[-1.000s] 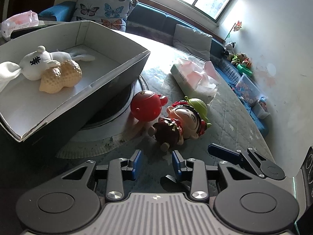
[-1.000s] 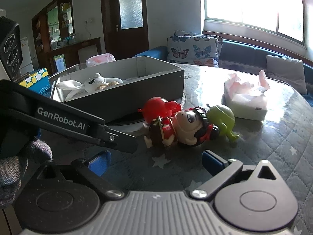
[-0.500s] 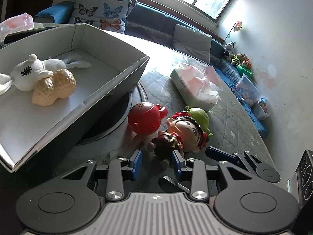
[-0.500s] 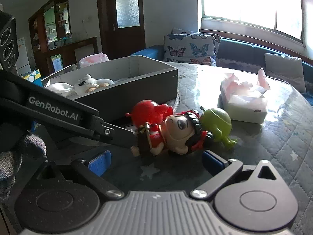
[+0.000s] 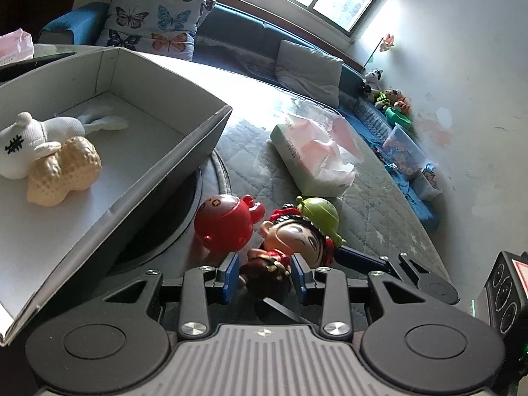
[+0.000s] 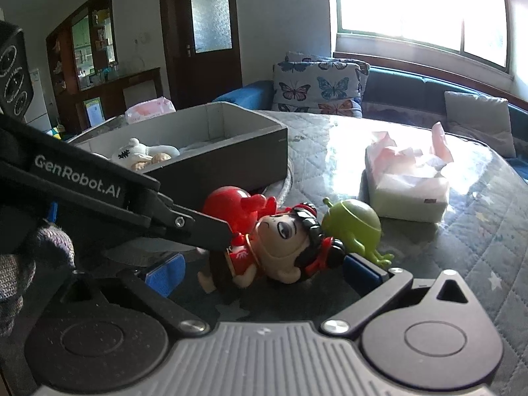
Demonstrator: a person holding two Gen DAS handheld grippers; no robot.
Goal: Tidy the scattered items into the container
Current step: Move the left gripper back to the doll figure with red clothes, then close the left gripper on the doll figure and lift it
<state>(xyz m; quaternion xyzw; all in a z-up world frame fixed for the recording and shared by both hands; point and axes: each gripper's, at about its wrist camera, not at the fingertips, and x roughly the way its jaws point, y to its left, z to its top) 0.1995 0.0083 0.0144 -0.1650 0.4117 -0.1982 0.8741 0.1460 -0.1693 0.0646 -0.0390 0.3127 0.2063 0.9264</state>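
A big-headed doll [image 5: 297, 237] in red lies on the quilted table beside a red round toy [image 5: 224, 224] and a green alien figure [image 5: 321, 211]. My left gripper [image 5: 264, 275] has its blue pads on either side of the doll's body; its jaws are opening, still narrow. My right gripper [image 6: 262, 272] stands wide open, straddling the same doll [image 6: 283, 247] from the other side, its right pad by the head. The grey box [image 5: 165, 178] at the left holds a white plush [image 5: 29, 138] and a peanut-shaped toy [image 5: 66, 171].
A tissue pack [image 5: 313, 158] lies behind the toys. The box rests on a round turntable [image 5: 198, 191]. A sofa with butterfly cushions [image 5: 151, 23] runs behind the table. The left gripper's arm [image 6: 99, 191] crosses the right wrist view, with a gloved hand [image 6: 19, 264] below it.
Both grippers have moved forward to the doll. Its body now sits between the left pads, and the right fingers now flank it. The toys have not moved.
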